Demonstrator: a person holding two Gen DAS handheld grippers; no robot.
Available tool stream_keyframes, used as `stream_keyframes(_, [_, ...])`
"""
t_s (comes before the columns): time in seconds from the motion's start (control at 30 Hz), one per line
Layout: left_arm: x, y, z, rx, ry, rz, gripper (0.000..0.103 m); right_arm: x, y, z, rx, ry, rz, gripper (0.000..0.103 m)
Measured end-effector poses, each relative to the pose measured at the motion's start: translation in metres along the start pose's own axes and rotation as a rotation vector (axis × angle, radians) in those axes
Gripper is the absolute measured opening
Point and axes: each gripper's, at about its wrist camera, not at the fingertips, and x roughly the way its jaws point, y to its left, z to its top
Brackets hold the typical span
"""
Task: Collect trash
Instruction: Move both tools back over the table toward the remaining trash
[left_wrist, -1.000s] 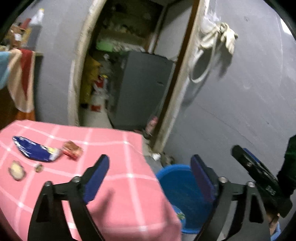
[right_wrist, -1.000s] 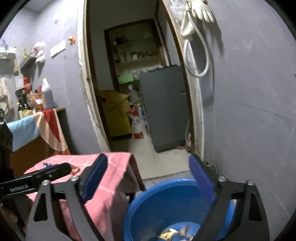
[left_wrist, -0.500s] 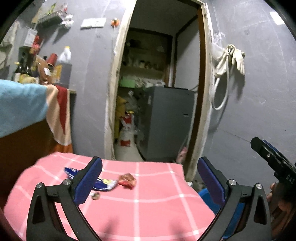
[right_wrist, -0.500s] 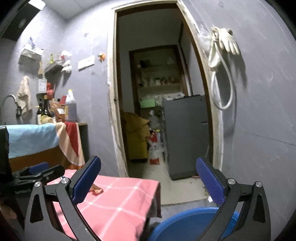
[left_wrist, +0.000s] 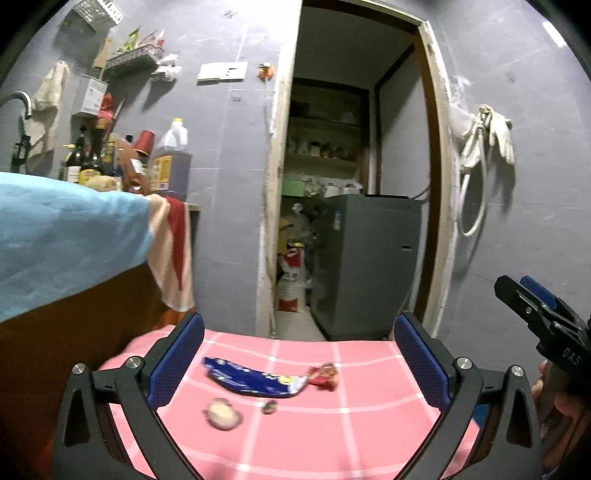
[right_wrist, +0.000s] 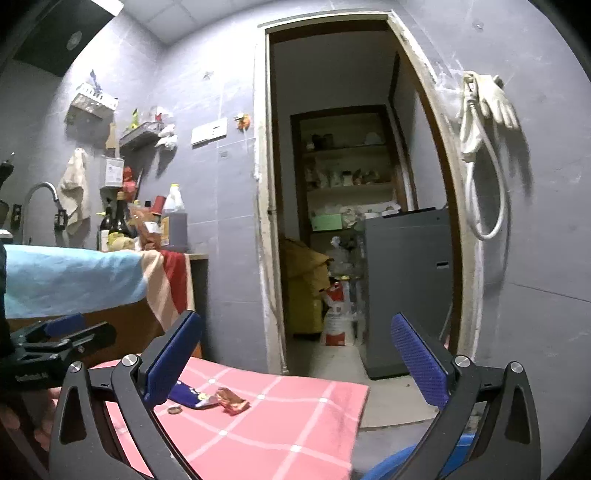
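Trash lies on a pink checked tablecloth (left_wrist: 351, 435): a blue wrapper (left_wrist: 255, 380), a red wrapper (left_wrist: 325, 374), a round pale scrap (left_wrist: 222, 414) and a small brown bit (left_wrist: 269, 407). My left gripper (left_wrist: 299, 362) is open and empty, above the near side of the table. My right gripper (right_wrist: 295, 362) is open and empty, to the right of the table; it sees the blue wrapper (right_wrist: 188, 397), the red wrapper (right_wrist: 231, 400) and the cloth (right_wrist: 280, 424). A blue bin rim (right_wrist: 391, 467) shows low at the right.
A counter draped with a blue and striped towel (left_wrist: 66, 240) stands left, with bottles (left_wrist: 92, 162) on it. An open doorway (left_wrist: 351, 184) leads to a grey appliance (left_wrist: 373, 266). Gloves and a hose (left_wrist: 484, 147) hang on the right wall.
Both grippers have lifted and turned away from the blue bin toward the table. The bin has dropped almost out of both views; the trash on the cloth now lies between my left fingers.
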Motion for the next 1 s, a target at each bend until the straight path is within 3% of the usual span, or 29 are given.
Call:
stream_keyframes(0.53, [-0.005,0.065,-0.017,-0.050,0.025,0.136,0.101,0.040,0.047,-0.014,-0.044,0.057,0.112,0.103])
stream_keyframes(1.0, [0.038,0.074,-0.058,0.039,0.343,0.139,0.101,0.089,0.067,-0.049,-0.129,0.335,0.113,0.103])
